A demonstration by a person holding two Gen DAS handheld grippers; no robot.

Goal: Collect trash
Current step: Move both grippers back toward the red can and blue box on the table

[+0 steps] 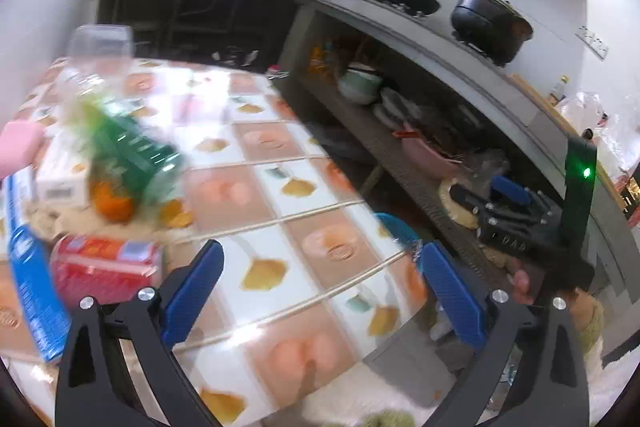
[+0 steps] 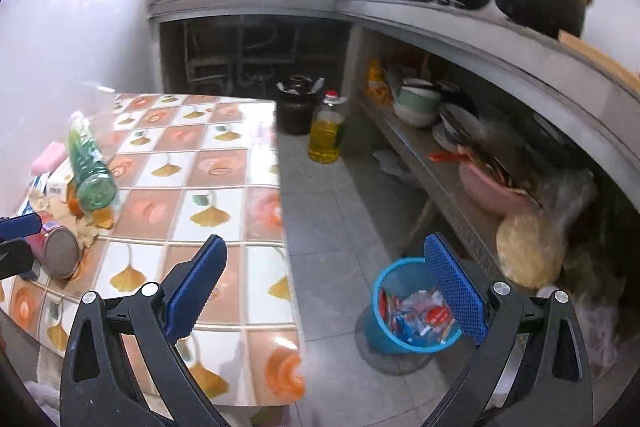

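Both grippers, left [image 1: 320, 291] & right [image 2: 326, 291], gape wide, empty. Next: approach red cylindrical can [image 2: 56, 253] lying near green plastic bottle [image 2: 90, 167], square on, w/ jaws astride it.

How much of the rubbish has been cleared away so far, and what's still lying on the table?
Some looks done: the blue bin on the floor already holds crumpled wrappers. Nothing is in hand; the left gripper and right gripper are both open and empty. Left on the table: a green bottle, a red can lying on its side, small boxes and orange scraps.
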